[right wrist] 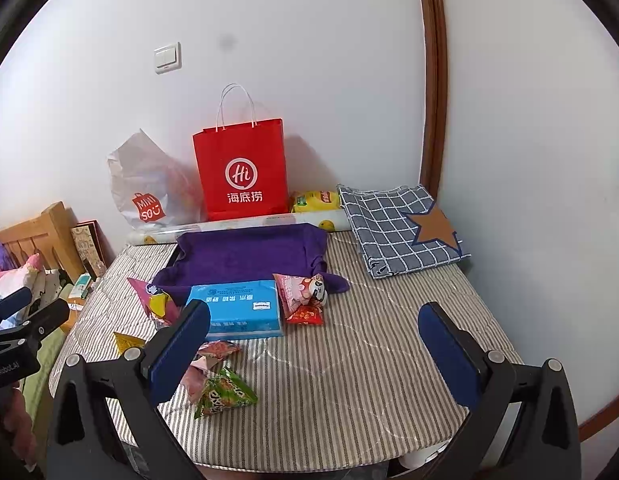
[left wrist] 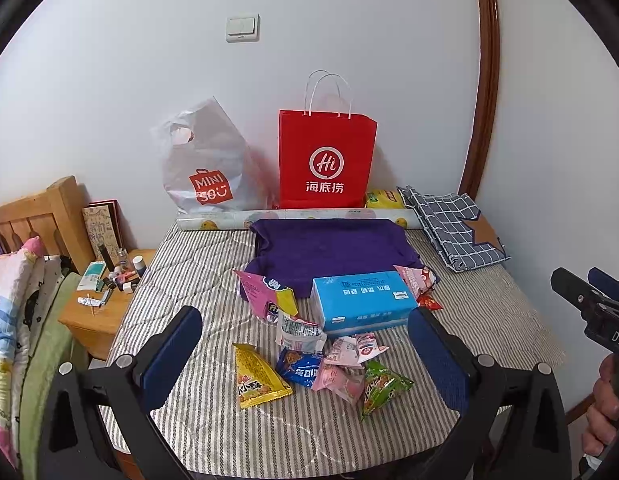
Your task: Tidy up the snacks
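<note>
1. Nothing looks sorted yet: the snack packets (left wrist: 329, 364) lie loose in a scattered heap on the striped bed (left wrist: 489, 320), near its front edge
2. In the heap are a yellow packet (left wrist: 257, 380), a blue packet (left wrist: 303, 368), pink packets (left wrist: 343, 380) and a green packet (left wrist: 383, 388), some overlapping; more packets sit beside the blue tissue box (left wrist: 363, 300), which lies among them
3. The purple cloth (left wrist: 329, 248) is spread behind the heap with no snacks on it; I judge it or the red paper bag (left wrist: 327, 160) against the wall could be the place for them, but the pictures do not say which
4. The left gripper (left wrist: 305, 344) hangs above the heap with its jaws wide apart and nothing between them
5. The right gripper (right wrist: 313, 344) is likewise spread open and empty, over bare bedding to the right of the heap
6. So the whole job is left: every packet has yet to be picked up and placed
</note>
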The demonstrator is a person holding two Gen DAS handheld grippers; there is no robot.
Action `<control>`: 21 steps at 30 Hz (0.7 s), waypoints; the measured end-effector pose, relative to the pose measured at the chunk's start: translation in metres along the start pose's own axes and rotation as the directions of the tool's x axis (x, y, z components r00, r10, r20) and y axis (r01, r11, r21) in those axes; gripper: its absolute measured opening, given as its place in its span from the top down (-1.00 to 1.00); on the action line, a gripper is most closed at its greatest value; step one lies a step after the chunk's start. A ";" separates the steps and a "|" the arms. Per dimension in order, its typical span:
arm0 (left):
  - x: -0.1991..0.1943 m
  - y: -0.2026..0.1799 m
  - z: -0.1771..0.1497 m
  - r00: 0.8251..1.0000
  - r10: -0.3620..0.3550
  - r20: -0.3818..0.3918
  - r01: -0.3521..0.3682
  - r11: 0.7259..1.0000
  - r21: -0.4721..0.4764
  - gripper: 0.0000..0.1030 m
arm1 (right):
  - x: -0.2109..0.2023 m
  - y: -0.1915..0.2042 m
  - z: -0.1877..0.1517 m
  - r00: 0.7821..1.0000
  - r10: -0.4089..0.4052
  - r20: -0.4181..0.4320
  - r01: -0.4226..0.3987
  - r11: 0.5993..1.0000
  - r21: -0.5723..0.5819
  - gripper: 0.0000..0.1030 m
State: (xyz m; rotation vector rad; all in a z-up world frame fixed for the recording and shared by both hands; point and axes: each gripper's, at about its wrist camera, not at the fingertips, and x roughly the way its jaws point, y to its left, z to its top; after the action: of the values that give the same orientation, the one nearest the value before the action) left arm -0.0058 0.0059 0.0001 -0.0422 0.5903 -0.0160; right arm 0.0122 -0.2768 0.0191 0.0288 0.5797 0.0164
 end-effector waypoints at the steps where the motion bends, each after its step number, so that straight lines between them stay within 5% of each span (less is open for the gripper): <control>1: 0.000 0.000 0.000 1.000 -0.001 -0.001 0.001 1.000 0.000 -1.00 | 0.000 0.001 0.000 1.000 0.000 0.000 0.000 1.000 -0.001 -0.99; 21: 0.000 0.001 0.002 1.000 -0.001 0.002 0.001 1.000 -0.004 -1.00 | -0.001 0.005 -0.002 1.000 0.013 -0.001 -0.013 1.000 0.011 -0.99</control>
State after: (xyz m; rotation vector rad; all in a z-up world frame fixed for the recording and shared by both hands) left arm -0.0052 0.0068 0.0016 -0.0460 0.5884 -0.0159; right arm 0.0101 -0.2721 0.0186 0.0432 0.5805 0.0258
